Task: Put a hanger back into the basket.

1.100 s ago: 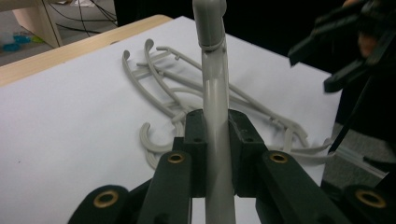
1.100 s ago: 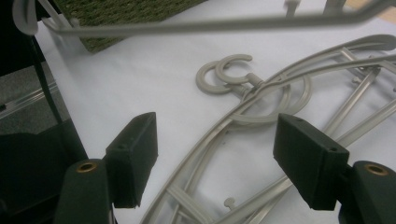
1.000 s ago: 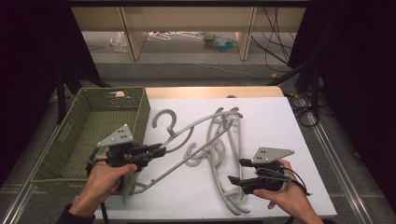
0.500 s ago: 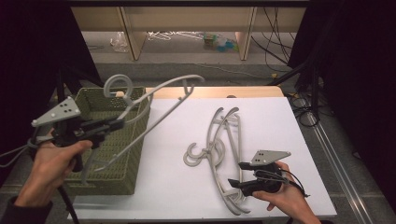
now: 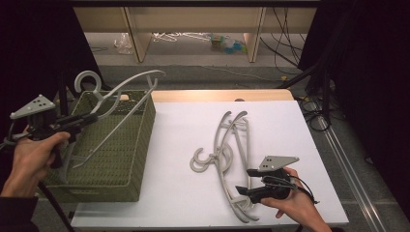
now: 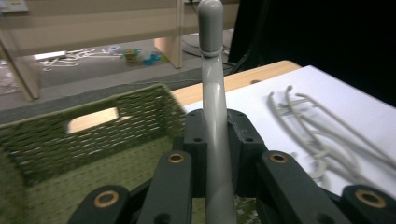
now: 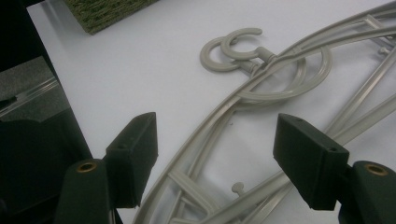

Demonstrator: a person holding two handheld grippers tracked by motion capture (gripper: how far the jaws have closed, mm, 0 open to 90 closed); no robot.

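The left tool (image 5: 89,118) is clamping one grey hanger (image 5: 123,92) over the green basket (image 5: 140,140); the right tool (image 7: 215,158) is gaping wide above two tangled hangers (image 5: 227,154) lying on the desk (image 5: 183,145).

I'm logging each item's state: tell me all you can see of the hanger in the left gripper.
The hanger is grey, plastic-looking, with a round hook at top and curved arms. It is lifted and tilted over the green basket, its lower end down inside. The left gripper is shut on one bar; nothing else visibly touches it.
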